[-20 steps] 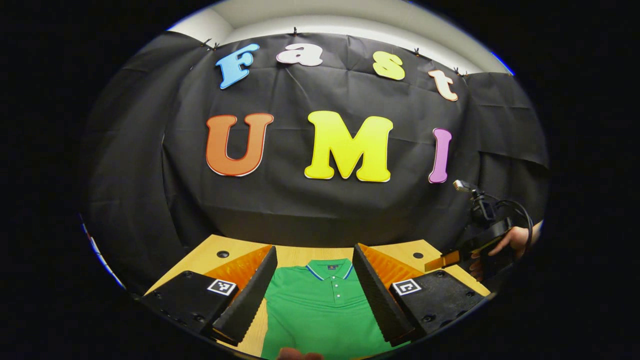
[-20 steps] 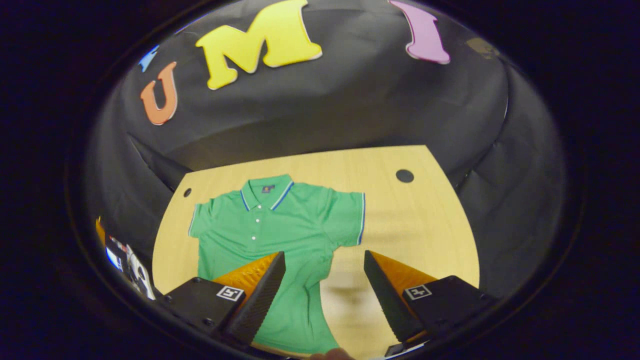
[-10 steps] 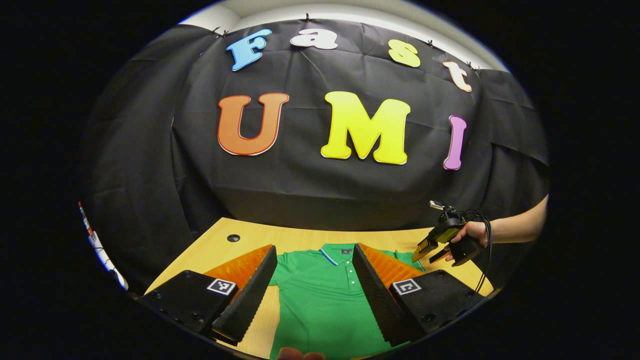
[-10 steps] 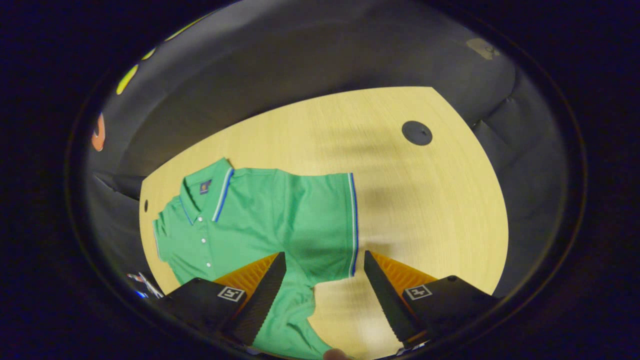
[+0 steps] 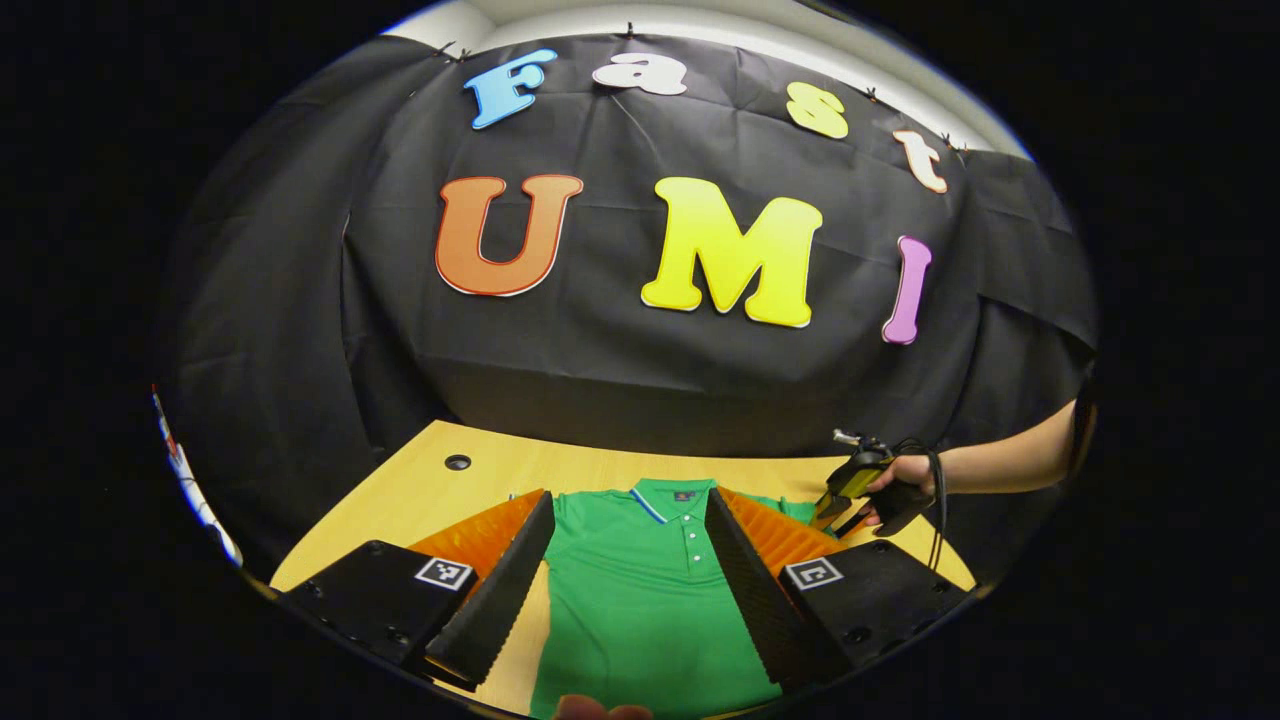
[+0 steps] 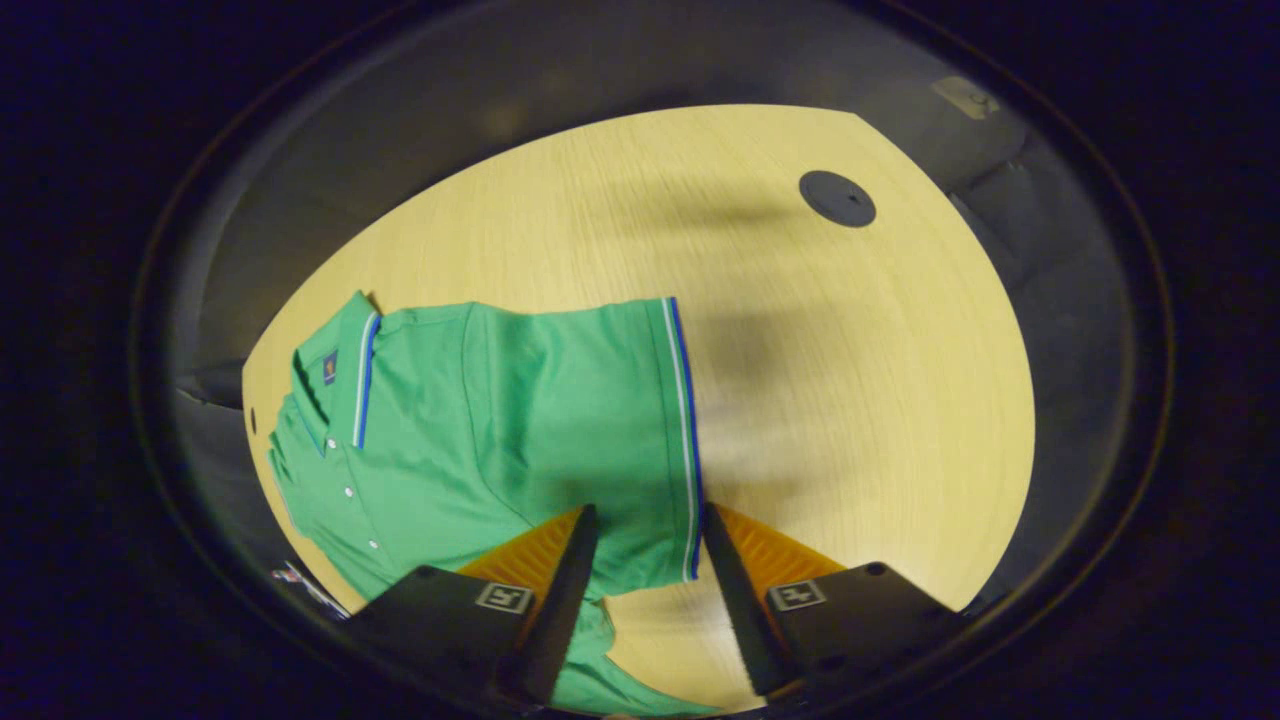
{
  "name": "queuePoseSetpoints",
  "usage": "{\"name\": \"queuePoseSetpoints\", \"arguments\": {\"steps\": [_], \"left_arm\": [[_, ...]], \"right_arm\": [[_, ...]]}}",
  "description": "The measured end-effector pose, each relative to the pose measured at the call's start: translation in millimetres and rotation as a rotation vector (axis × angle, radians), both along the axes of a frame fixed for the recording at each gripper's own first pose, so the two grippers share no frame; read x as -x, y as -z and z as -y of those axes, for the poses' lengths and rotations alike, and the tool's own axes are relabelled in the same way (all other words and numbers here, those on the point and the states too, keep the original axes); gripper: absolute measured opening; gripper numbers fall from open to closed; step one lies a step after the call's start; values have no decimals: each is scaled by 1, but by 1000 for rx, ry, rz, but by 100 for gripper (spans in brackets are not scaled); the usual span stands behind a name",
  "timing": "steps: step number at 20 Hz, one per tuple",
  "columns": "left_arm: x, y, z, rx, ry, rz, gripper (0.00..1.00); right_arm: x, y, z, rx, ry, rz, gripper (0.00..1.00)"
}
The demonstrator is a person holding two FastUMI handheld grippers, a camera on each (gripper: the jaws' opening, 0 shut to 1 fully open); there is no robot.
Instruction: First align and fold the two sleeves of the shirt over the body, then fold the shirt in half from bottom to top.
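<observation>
A green knit cloth shirt [image 6: 520,420], soft and matt, lies on a pale wood-grain table [image 6: 850,380] with a smooth, matt finish. The wall [image 5: 300,300] behind is matt black cloth, creased.

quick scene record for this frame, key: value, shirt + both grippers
shirt: green polo shirt, flat on the wooden table, collar buttoned
sleeves: both spread out, neither folded over the body yet
target: striped sleeve cuff
right gripper: open, fingers astride the cuff hem, not closed on it
left gripper: open, above the shirt body, nothing held
table extras: round dark grommet
fold progress: none done
</observation>
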State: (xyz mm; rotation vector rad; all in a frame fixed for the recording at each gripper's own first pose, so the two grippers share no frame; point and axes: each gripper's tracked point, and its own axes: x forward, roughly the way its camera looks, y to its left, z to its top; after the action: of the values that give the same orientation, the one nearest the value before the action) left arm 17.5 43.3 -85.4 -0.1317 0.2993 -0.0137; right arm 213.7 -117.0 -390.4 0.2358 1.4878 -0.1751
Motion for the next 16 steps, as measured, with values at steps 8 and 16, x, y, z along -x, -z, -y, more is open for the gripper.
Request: {"name": "queuePoseSetpoints", "arguments": {"steps": [8, 16], "left_arm": [[5, 5, -19, -8, -33, -11, 97], [11, 15, -34, -14, -35, -42, 98]], "right_arm": [[-7, 1, 0, -69, 103, 34, 11], [-13, -73, -29, -109, 87, 179, 2]]}}
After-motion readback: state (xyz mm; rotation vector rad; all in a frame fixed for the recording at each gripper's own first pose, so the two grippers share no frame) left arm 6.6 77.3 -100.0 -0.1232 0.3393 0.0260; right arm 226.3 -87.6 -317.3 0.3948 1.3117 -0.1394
